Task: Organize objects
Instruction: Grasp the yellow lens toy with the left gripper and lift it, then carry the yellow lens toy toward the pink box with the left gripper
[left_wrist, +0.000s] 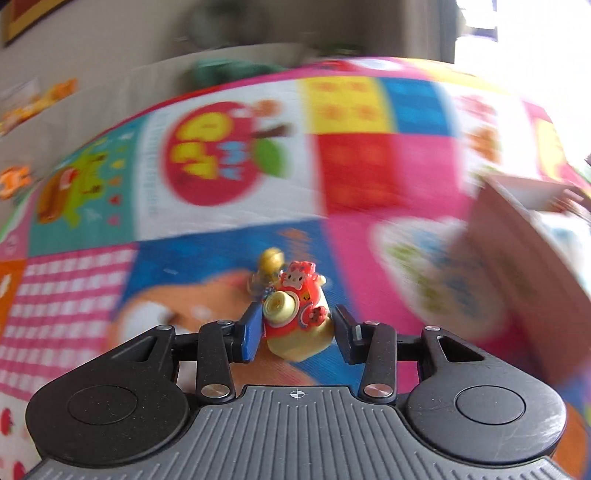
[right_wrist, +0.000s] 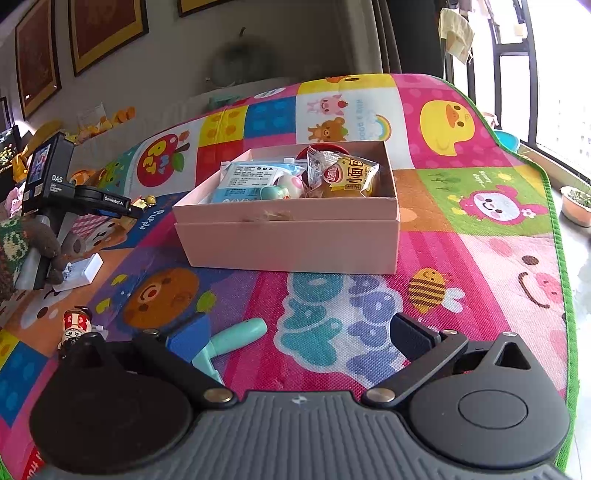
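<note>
Open mat (right_wrist: 461, 258) right of pink box (right_wrist: 291, 240), toys crowding left

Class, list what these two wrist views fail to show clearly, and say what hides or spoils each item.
- Left wrist view: pink box smeared by motion blur, cut by the right edge.
- Left wrist view: gold charm half hidden behind the red figurine.
- Right wrist view: teal tool, its near end covered by the right gripper.
- Right wrist view: box contents, lower layers hidden by the front wall.

The right gripper (right_wrist: 306, 339) hangs wide open over the play mat (right_wrist: 480, 258), facing the pink box (right_wrist: 288, 240) of packets.
</note>
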